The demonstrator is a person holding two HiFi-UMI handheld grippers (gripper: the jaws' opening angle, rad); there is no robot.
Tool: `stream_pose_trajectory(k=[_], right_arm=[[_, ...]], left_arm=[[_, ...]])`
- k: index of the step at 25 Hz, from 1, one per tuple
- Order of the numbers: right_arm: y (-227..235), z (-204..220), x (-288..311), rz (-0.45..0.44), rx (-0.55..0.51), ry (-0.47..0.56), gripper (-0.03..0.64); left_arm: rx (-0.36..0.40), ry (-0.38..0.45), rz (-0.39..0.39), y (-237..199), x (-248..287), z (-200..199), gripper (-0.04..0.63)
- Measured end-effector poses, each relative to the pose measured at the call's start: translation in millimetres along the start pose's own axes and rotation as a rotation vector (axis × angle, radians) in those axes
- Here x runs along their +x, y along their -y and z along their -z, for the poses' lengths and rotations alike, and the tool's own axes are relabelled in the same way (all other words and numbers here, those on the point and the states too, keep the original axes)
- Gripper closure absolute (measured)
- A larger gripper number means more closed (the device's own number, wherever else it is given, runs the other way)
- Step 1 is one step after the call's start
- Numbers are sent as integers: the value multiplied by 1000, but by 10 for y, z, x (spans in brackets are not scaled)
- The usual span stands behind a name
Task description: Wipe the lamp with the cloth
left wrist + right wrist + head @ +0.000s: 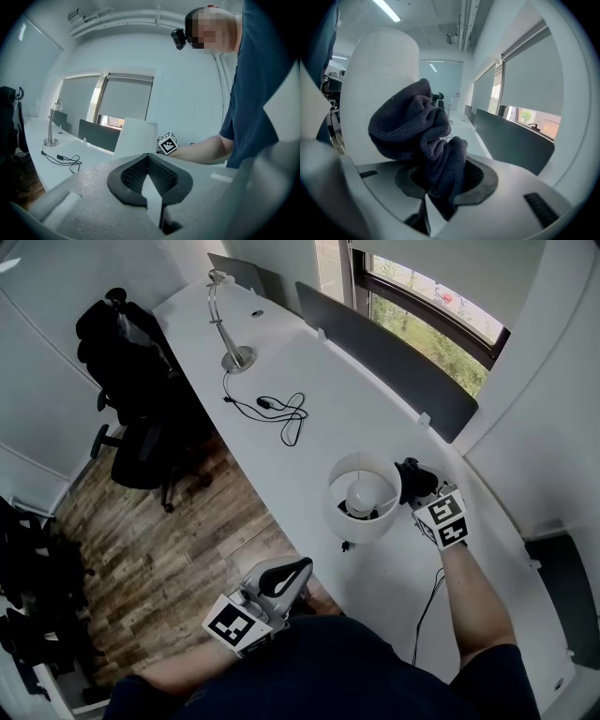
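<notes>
A table lamp with a round white shade point(364, 495) stands on the long white desk point(328, 399), its bulb showing from above. My right gripper point(419, 486) is shut on a bunched dark grey cloth point(419, 136), which rests against the shade's right side point(377, 89). The same cloth point(413, 477) shows as a dark wad beside the shade in the head view. My left gripper point(281, 579) hangs off the desk's near edge, shut and holding nothing; its dark pads point(150, 176) meet, with the shade point(135, 136) in the distance.
A silver desk lamp point(225, 329) stands at the desk's far end, with a coiled black cable point(281, 411) beside it. A dark divider panel point(384, 362) runs along the window side. A black office chair point(141, 418) stands on the wood floor at left.
</notes>
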State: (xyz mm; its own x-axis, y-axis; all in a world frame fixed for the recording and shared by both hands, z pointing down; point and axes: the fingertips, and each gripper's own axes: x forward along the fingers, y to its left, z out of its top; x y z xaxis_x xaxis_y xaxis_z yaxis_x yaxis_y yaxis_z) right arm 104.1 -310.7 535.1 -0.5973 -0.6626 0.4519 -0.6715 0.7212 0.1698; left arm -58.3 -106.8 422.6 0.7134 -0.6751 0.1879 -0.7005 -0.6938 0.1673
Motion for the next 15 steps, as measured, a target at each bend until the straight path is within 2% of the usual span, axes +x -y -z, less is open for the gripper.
stream_pose_trajectory(k=[7, 15], right_arm=[[66, -580, -69, -5, -55, 98, 494], [65, -1264, -371, 6, -44, 223, 494]], left_arm=[[4, 14, 0, 4, -13, -23, 589], [-1, 48, 17, 7, -76, -53, 589]])
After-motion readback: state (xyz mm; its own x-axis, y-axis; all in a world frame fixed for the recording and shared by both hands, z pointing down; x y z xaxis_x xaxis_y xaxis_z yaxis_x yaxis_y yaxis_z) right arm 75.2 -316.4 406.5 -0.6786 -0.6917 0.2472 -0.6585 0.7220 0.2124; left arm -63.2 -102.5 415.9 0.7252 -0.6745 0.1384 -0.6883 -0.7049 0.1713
